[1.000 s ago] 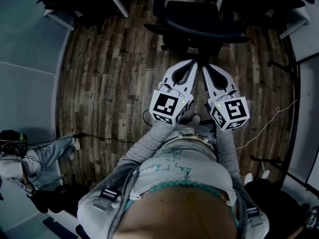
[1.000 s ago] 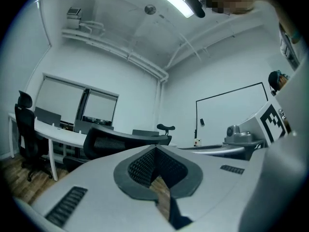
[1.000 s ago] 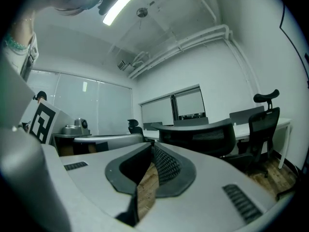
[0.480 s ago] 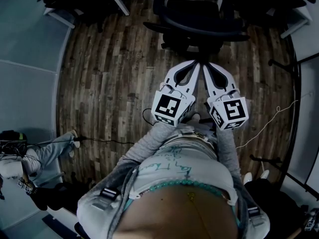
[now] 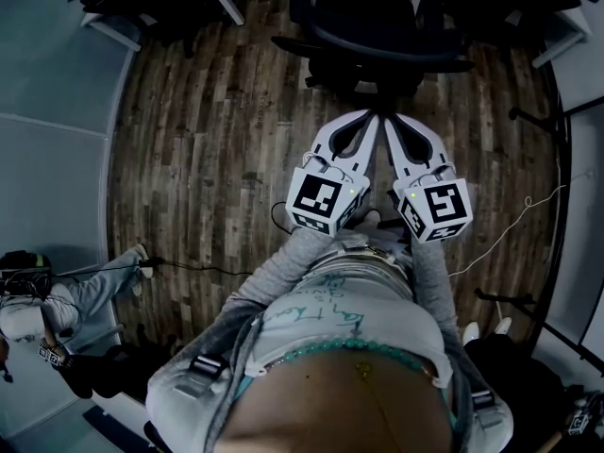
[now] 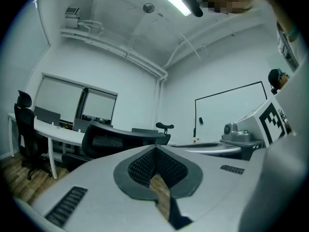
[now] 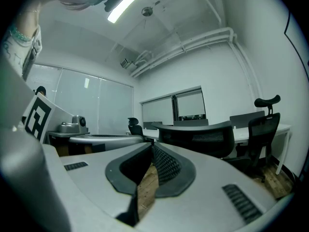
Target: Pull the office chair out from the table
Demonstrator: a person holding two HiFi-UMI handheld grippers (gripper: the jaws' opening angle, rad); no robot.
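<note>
Over the last second nothing of note has shifted; both grippers keep their place and level aim, and the office chair (image 5: 377,31) sits where it did. The left gripper (image 5: 369,118) has its jaws clenched on nothing; the right gripper (image 5: 386,121) likewise, jaws together and empty. Their tips lie side by side, just short of the chair's backrest and apart from it.

The chair stands at the desk (image 5: 220,1), its back toward the person and its base on the wooden floor (image 5: 208,140); how far the seat reaches under the desk edge cannot be told. In my judgement, this fits a chair about to be taken by the backrest as well as one already drawn clear and let go; the unchanged scene settles neither.

Room for moving: bare floor lies between the person and the chair. A dark cable (image 5: 189,267) crosses the floor at the left, near a seated person (image 5: 57,300); a white cable (image 5: 510,234) trails at the right, beside dark stand legs (image 5: 538,121). The desk legs flank the chair closely, so a straight rearward path looks safest.
</note>
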